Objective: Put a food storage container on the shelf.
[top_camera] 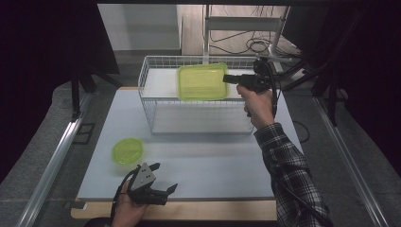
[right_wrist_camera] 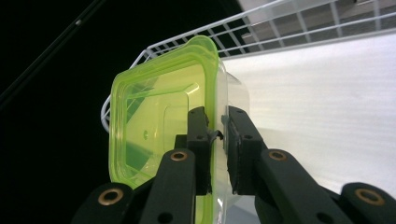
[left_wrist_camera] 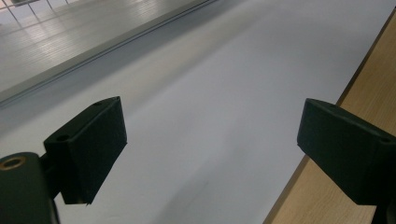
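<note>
Right gripper view: right gripper [right_wrist_camera: 217, 140] clamped on rim of lime-green translucent square plastic container [right_wrist_camera: 159, 126], held above white wire basket [top_camera: 151, 101]. Looks light, thin-walled, slick; rim is the stiffest hold. Left gripper [top_camera: 161, 182] open, empty, at the table's near edge.

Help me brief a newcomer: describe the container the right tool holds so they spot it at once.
Find the white wire basket at the table's far side. Over it, the right tool grips a square lime-green container by its rim. Unlike the small round green lid lying near the left tool, it is bigger, square and held aloft.
</note>
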### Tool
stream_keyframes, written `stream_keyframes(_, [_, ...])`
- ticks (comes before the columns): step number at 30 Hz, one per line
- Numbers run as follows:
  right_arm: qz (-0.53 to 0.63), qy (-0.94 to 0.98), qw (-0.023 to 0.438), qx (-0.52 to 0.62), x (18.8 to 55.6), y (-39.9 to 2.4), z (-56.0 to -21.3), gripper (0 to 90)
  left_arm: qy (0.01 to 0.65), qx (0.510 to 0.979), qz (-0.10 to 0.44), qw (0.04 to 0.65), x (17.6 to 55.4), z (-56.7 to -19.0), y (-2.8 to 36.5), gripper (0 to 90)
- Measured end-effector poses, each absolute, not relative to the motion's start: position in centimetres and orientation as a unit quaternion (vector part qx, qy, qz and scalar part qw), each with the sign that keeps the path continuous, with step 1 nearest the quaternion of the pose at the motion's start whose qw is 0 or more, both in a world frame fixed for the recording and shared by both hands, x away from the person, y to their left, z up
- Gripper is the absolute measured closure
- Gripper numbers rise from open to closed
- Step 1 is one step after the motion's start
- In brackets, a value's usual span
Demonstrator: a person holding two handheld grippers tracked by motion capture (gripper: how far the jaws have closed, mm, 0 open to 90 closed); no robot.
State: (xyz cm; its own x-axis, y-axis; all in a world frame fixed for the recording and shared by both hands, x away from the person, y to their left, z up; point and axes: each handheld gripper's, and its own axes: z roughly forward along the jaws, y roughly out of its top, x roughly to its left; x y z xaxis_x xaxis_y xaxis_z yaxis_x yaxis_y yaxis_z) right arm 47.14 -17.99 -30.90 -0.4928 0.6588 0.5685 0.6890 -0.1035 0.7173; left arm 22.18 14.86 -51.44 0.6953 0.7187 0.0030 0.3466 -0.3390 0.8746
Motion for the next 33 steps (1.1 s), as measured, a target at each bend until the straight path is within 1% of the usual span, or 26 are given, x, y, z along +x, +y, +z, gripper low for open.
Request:
stream_keyframes(10, [-0.544, -0.66, 0.002, -0.519, 48.1, -17.8, -31.0, 80.1, 0.334, 0.796, 0.198, 0.465, 22.2, -51.5, 14.8, 8.1])
stream_keyframes(11, [-0.539, -0.663, -0.001, -0.519, 48.1, -17.8, -31.0, 79.5, 0.334, 0.796, 0.198, 0.465, 22.2, -51.5, 14.8, 8.1])
stream_keyframes(15, [-0.513, -0.685, -0.04, -0.515, 48.1, -17.3, -30.7, 76.2, 0.333, 0.798, 0.197, 0.462, 22.2, -51.5, 14.7, 8.1])
stream_keyframes(24, [-0.491, -0.696, -0.074, -0.518, 48.7, -16.8, -30.9, 71.3, 0.33, 0.803, 0.195, 0.457, 22.2, -51.6, 14.6, 8.1])
stream_keyframes(30, [-0.484, -0.699, -0.073, -0.521, 49.3, -16.8, -31.3, 68.6, 0.328, 0.803, 0.194, 0.459, 22.2, -51.6, 14.5, 8.1])
stream_keyframes(33, [-0.48, -0.704, -0.078, -0.518, 49.6, -16.7, -31.3, 65.4, 0.327, 0.803, 0.194, 0.459, 22.1, -51.7, 14.5, 8.0])
